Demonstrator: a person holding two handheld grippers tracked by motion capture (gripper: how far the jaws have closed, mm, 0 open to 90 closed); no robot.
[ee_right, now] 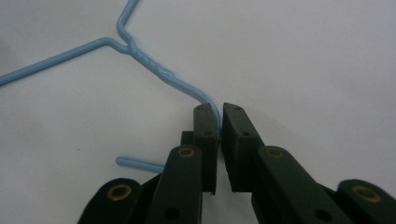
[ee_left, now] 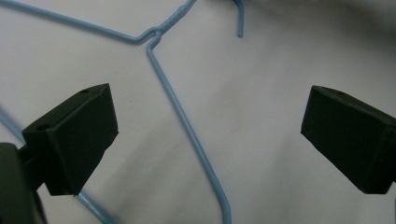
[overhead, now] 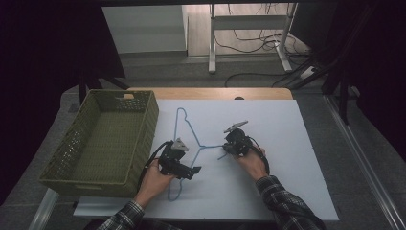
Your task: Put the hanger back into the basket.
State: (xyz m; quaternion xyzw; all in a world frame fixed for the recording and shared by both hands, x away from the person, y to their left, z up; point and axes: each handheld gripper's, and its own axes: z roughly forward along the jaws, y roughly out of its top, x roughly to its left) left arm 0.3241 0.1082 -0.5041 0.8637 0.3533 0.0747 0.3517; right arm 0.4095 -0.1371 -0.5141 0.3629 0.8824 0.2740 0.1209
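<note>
A light blue wire hanger lies flat on the white table top, its hook pointing right. My right gripper is shut on the hook's curve; in the right gripper view the wire runs from the twisted neck into the closed jaws, and the hook's free end sticks out at the left. My left gripper hovers over the hanger's lower shoulder. Its jaws stand wide open, and one arm of the hanger passes between them without touching.
An empty olive woven basket stands at the table's left, close to my left hand. Behind the table are desk legs and floor cables. Bare white surface lies to the right and front.
</note>
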